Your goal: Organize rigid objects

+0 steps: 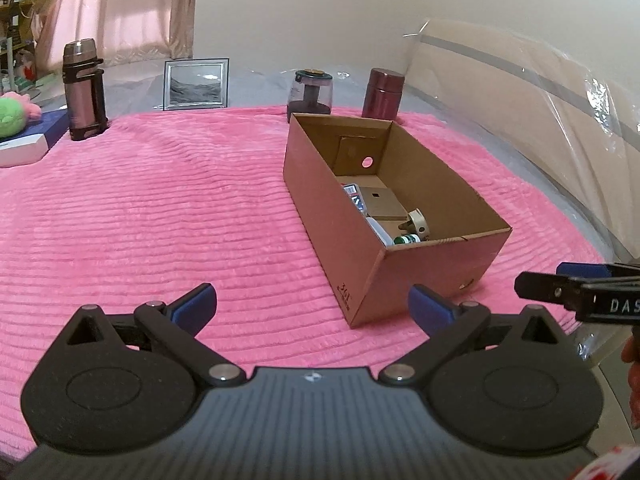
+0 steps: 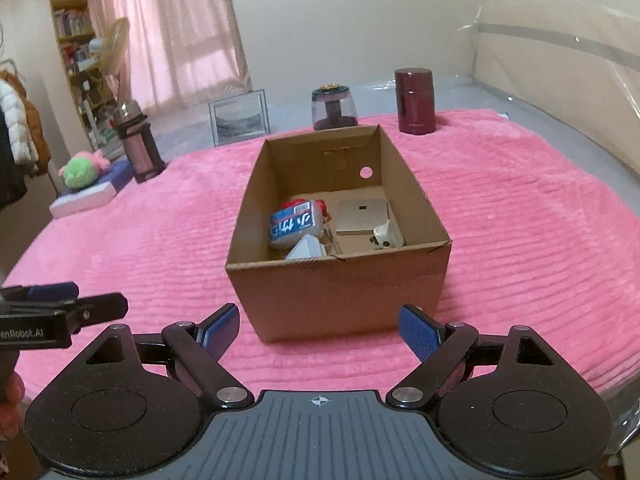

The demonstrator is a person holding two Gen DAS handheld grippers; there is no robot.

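Meanwhile one cardboard box (image 2: 338, 280) holds several small items, while both grippers' fingers (image 2: 416, 330) gape empty.

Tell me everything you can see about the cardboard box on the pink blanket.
The cardboard box is plain brown, rectangular and open at the top, with no lid in view. Its far wall has a small round hole. It stands upright on the pink blanket, in front of a clear jar. Inside lie several small things, among them a blue and white packet and a flat beige box. Neither gripper touches it.
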